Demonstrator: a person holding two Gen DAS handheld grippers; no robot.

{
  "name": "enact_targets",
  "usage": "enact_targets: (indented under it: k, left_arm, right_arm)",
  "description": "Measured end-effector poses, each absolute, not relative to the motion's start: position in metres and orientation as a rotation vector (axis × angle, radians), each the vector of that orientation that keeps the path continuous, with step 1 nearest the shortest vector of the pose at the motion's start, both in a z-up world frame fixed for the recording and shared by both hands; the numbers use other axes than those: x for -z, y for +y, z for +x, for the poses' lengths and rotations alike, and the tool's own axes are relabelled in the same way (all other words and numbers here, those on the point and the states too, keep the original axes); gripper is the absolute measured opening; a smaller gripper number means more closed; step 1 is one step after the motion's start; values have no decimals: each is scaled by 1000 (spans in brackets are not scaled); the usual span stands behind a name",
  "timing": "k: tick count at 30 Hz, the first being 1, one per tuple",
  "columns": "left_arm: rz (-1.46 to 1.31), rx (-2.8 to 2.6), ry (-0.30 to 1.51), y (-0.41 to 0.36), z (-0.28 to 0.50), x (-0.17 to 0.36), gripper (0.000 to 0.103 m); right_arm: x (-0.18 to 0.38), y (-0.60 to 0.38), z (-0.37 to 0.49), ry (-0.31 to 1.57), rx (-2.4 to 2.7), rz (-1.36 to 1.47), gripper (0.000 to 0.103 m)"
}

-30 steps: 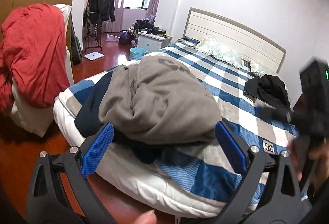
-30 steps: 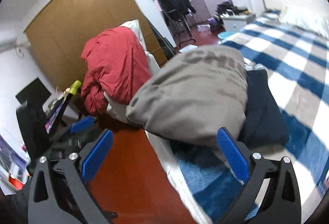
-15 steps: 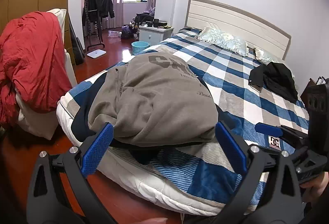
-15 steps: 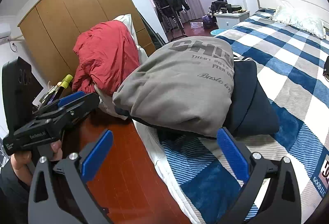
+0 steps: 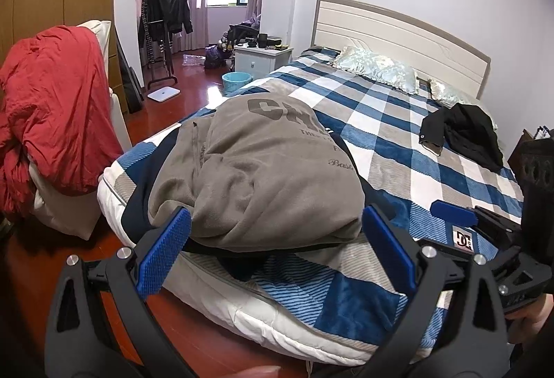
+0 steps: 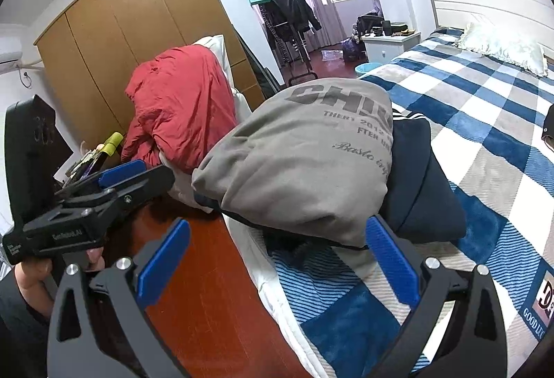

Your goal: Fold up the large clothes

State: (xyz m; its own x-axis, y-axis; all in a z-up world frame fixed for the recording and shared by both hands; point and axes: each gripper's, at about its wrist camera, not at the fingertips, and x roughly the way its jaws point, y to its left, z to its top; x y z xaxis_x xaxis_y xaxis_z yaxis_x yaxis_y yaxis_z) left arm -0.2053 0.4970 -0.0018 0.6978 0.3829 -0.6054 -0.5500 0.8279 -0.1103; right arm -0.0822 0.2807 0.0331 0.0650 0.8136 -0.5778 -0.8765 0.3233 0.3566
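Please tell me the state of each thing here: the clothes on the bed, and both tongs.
Grey sweatshirt: bunched, unfolded, on top of the navy garment.
Navy garment: crumpled beneath it.
Black jacket: heaped near the pillows.
Left tongs: open, empty.
Right tongs: open, empty.

The grey sweatshirt point(image 6: 304, 156) is showing "CHI", "2012" and script "Basto" in dark print. Beside it, the checked blanket point(image 6: 484, 142) is carrying a "DC" patch point(image 5: 463, 238) reading "GOOD".

A sweatshirt point(image 5: 263, 170) is heaped on a darker garment point(image 6: 426, 184) at the bed's point(image 5: 398, 149) foot corner; a jacket point(image 5: 464, 135) lies farther right, pillows point(image 5: 377, 68) behind.
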Motion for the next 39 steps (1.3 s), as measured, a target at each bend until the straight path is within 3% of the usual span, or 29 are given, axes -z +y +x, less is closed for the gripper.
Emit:
enact_targets:
  k: [39]
  left_arm:
    - [-286, -524, 598, 500, -202, -2, 96]
  right_arm:
    - [-42, 284, -91, 719, -1277, -65, 99]
